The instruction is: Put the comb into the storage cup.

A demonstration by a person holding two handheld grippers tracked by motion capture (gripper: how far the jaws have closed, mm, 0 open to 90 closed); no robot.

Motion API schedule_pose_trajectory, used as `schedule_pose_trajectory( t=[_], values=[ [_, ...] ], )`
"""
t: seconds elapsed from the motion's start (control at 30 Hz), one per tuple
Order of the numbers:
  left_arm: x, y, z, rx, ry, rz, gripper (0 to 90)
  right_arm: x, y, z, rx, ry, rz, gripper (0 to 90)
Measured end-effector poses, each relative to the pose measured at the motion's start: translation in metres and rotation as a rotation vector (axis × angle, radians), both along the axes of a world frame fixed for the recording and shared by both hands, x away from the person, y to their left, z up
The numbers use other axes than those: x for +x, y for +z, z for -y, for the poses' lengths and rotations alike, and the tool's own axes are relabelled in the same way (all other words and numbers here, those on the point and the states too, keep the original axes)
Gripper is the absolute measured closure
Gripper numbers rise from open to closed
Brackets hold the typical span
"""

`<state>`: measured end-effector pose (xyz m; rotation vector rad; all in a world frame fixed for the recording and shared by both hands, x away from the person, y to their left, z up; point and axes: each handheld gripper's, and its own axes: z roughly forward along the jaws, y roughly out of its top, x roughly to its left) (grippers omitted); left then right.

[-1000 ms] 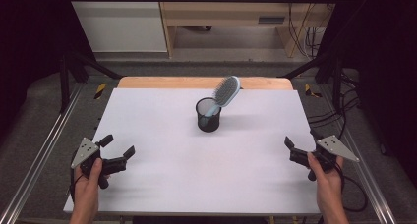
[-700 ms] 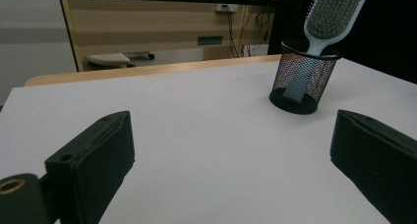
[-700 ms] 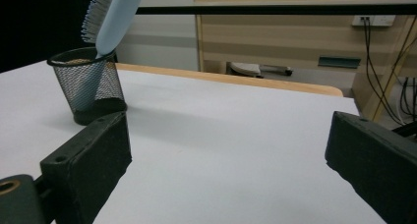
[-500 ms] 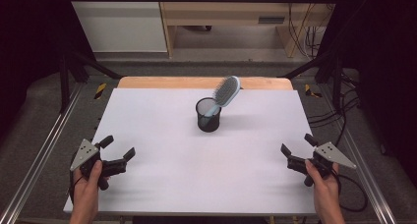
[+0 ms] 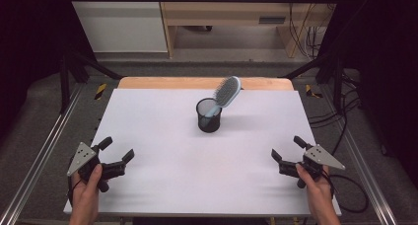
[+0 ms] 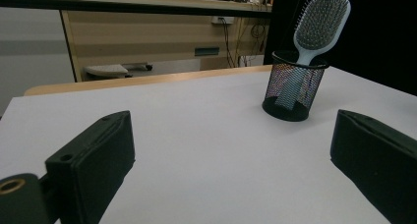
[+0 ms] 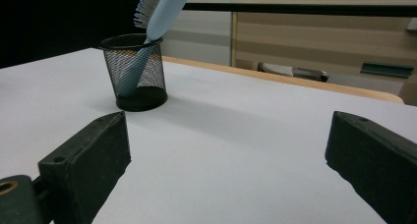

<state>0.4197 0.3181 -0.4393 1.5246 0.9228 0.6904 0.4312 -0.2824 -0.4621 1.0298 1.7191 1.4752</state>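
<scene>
The hairbrush stands handle-down in the black mesh cup, a little beyond the middle of the white table. Its long axis leans: the handle sits inside the cup, and the bristled head rises over the rim and tips toward the far right, bristles facing up and to the left in the high view. In my left gripper view the brush leans right with its bristles toward me; in my right gripper view I see its pale blue back.

Both of my tongs are well short of it, near the table's front edge. My left gripper rests at the front left corner, jaws spread wide with nothing between them. My right gripper sits at the front right, jaws equally wide and bare-handed.

Between each gripper and the cup the white surface lies bare, and the wooden strip marks the far edge just behind the brush.
</scene>
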Motion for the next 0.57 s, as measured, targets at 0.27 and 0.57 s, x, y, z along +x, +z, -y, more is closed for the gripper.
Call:
schedule_pose_trajectory(
  t=[0.27, 0.57],
  values=[
    [0.0, -0.004, 0.009, -0.013, -0.017, 0.007, 3.2, 0.005, 0.001, -0.012, 0.005, 0.03, 0.004, 3.3],
    [0.002, -0.006, 0.008, -0.017, -0.018, 0.015, 3.2, 0.019, 0.003, -0.028, 0.001, 0.033, -0.008, 3.4]
  ],
)
